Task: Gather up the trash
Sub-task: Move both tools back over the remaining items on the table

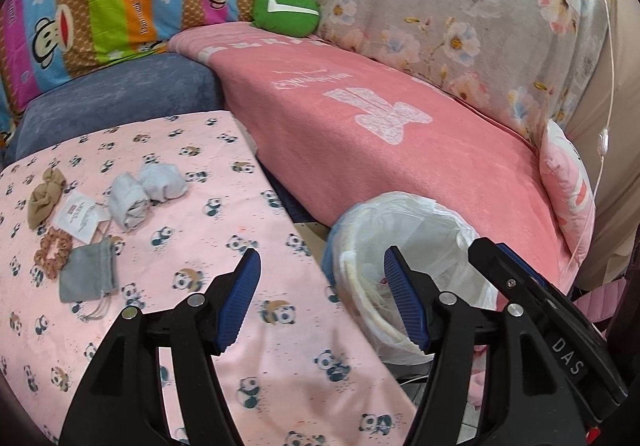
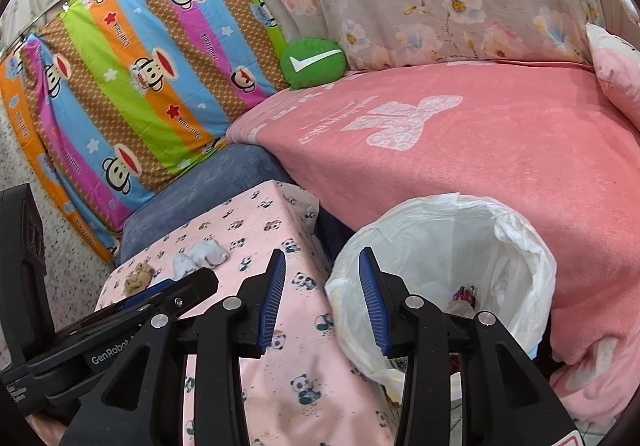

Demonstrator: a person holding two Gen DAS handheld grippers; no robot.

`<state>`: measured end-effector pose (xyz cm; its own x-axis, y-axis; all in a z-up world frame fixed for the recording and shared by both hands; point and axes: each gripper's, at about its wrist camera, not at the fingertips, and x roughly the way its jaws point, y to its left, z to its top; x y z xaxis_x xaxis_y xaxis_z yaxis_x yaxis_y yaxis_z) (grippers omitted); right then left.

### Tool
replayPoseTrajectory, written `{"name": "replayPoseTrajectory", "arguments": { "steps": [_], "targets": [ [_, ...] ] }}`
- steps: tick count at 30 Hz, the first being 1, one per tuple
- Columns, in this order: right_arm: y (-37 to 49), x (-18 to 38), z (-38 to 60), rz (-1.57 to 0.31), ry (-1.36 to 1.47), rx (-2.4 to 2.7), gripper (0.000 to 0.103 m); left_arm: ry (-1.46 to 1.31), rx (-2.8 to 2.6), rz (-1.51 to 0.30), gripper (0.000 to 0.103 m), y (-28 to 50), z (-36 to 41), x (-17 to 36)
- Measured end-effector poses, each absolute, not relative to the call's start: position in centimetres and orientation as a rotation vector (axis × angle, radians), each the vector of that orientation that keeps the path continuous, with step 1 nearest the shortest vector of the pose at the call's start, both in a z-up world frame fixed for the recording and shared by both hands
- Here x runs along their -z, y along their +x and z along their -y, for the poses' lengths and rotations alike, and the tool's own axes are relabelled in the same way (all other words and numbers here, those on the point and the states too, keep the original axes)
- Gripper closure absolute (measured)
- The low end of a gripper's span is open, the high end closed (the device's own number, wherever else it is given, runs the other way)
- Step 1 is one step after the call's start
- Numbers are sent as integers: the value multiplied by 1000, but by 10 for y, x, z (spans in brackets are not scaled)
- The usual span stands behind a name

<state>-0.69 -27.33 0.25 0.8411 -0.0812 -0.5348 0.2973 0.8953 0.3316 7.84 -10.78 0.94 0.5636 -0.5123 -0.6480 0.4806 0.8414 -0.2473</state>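
Blue ribbed pads are seen on both tongs, and nothing is held between them. The left gripper (image 1: 320,286) is spread fairly wide. The right gripper (image 2: 322,296) is spread less, but its pads are still apart and empty.

One landmark is used for all places: the white-lined trash bin (image 2: 516,246). Both tongs are held just beside its rim, on the side where the panda cloth (image 1: 224,206) lies. Some scraps can already be seen at the bottom of the bin.

The trash that is probably meant next is the white paper packet (image 1: 80,215). It is lying flat on the panda cloth, well apart from the bin, at the far side of the cloth. Around it are things that should most likely be kept: a tan scrunchie (image 1: 45,197), a spotted scrunchie (image 1: 52,249), a grey pouch (image 1: 89,273) and two rolled grey socks (image 1: 142,192). The pouch is just beside the packet, maybe touching its corner.

To do this step well, the left tongs should be carried away from the bin toward the packet, kept wide. One pad should be slid under a raised paper edge, because flat paper is hard to pinch. The cloth and the pouch strings should not be caught. Then the packet can be carried back and dropped over the bin.
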Motion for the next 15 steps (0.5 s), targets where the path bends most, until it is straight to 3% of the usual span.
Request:
{"name": "replayPoseTrajectory", "arguments": {
  "steps": [5, 8, 15],
  "targets": [
    [3, -3, 248, -556, 390, 170, 65, -85, 528, -787, 42, 88, 75, -5],
    [9, -4, 232, -564, 375, 154, 57, -107, 496, -790, 42, 93, 56, -3],
    [23, -5, 192, -592, 326, 95, 57, -154, 411, -792, 42, 103, 6, 2]
  ]
}}
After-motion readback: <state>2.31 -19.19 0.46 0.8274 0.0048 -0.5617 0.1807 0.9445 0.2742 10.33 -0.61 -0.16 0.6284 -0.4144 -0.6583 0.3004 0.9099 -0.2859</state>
